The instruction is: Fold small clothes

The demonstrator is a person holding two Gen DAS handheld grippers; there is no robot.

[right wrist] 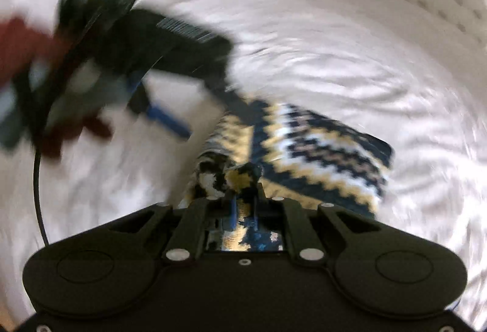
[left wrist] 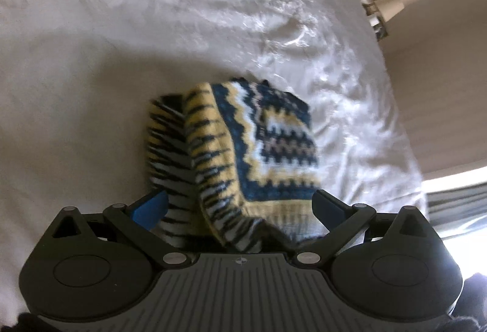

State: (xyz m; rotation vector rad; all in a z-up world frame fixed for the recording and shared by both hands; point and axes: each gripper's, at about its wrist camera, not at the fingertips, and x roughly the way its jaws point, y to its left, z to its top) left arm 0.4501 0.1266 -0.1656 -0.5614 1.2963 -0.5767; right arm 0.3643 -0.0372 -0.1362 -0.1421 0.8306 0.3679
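knitted garment (left wrist: 243, 149), yellow, navy and white zigzag pattern, is lying partly folded on the white bedsheet (left wrist: 121, 43). left gripper (left wrist: 240, 207) is hanging over its near edge with jaws standing wide; cloth is sitting between the blue pads (left wrist: 149, 207), unpressed. right gripper (right wrist: 243, 179) is pinching a bunched fold of the knit, jaws nearly together. right view is blurring heavily; the left gripper is showing there at upper left, above the garment's far end.

Blur and hidden parts, both wrist views

Left gripper (right wrist: 170, 116) smeared by motion in right view; knit garment (left wrist: 243, 149) near edge hidden behind gripper body; small items beyond white bedsheet (left wrist: 152, 27) too blurred to identify.
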